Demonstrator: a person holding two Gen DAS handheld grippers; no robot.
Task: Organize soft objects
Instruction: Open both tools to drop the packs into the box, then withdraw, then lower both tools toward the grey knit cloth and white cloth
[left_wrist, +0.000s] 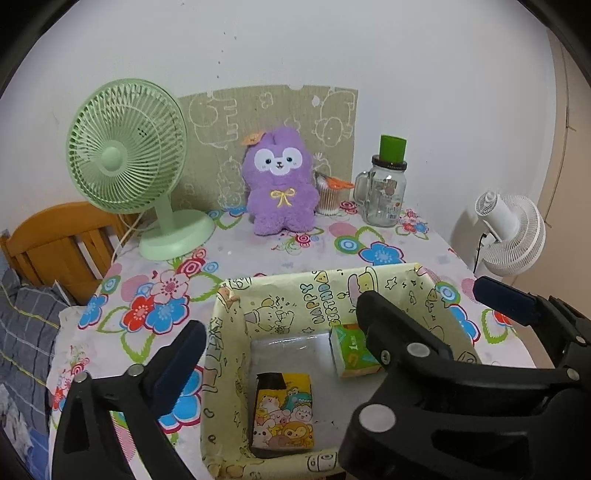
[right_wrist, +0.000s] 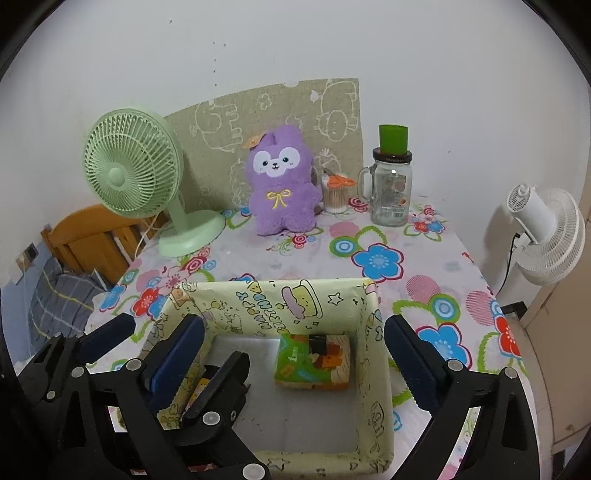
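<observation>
Right wrist: green pack (right_wrist: 312, 363) between open tool (right_wrist: 295, 354).

Two tissue packs (left_wrist: 283, 413) lie in the yellow box (left_wrist: 229, 332) between the open left tool (left_wrist: 280, 354) fingers.

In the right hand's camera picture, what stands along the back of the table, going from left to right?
Green fan → purple plush bunny → cup of cotton swabs → glass jar

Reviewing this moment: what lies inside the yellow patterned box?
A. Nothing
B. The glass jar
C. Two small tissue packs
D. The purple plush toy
C: two tissue packs lie on the floor of the box; the purple plush and glass jar stand on the table behind it.
</observation>
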